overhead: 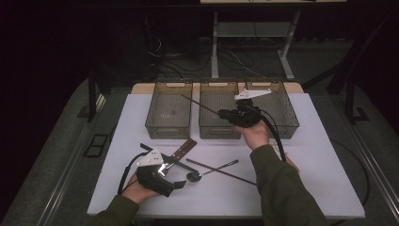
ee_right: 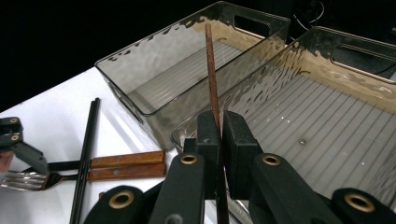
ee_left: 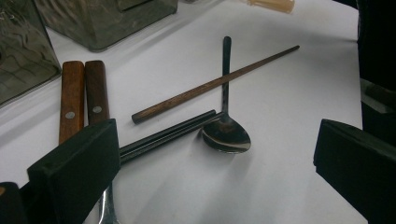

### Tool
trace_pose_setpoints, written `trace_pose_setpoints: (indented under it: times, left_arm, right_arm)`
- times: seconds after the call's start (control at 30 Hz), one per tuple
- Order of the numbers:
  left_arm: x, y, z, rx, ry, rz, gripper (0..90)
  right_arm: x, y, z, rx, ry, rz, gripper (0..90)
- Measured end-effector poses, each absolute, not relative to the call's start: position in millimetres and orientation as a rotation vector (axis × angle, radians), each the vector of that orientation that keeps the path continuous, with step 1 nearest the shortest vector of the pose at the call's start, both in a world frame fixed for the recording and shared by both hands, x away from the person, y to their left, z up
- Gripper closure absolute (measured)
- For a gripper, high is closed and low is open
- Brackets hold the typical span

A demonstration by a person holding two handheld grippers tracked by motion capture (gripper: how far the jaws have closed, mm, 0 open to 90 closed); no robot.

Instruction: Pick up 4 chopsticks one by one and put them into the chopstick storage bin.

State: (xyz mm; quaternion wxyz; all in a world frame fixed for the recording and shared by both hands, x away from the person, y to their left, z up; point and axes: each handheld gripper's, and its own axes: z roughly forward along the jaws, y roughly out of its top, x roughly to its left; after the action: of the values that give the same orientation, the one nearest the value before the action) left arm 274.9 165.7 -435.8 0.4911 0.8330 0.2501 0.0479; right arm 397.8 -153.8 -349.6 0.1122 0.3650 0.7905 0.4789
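Surface: a white rectangular surface on a wooden-edged top, lit against a dark room.
Room: black surroundings; grey carpeted floor around the surface, a pale metal frame and loose cables on the floor behind.
Bins: three clear smoky plastic bins side by side along the far edge of the surface; the left and middle ones look bare inside.
Right gripper: the right gripper is raised over the middle bin, its jaws clamped together on a thin brown wooden chopstick, which slants up and to the left above the bins; in the right gripper view the stick rises from between the closed black pads.
Left gripper: the left gripper sits low at the near left of the surface, jaws standing wide apart, nothing between them.
Cutlery on the surface: a second brown wooden chopstick lies crossing the handle of a dark metal spoon; a pair of black chopsticks ends just beside the spoon's bowl; two wooden-handled utensils lie side by side near the left bin, one a fork.
Person: green sleeves come in from the near edge.
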Motion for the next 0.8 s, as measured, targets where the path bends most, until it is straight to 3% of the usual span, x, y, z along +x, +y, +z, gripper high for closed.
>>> trace_pose_setpoints:
  times: [0.8]
  left_arm:
    - [274, 165, -436, 2.031, 0.599, 0.119, 0.0]
  right_arm:
    - [431, -103, -350, 1.088, 2.337, 1.324, 85.6]
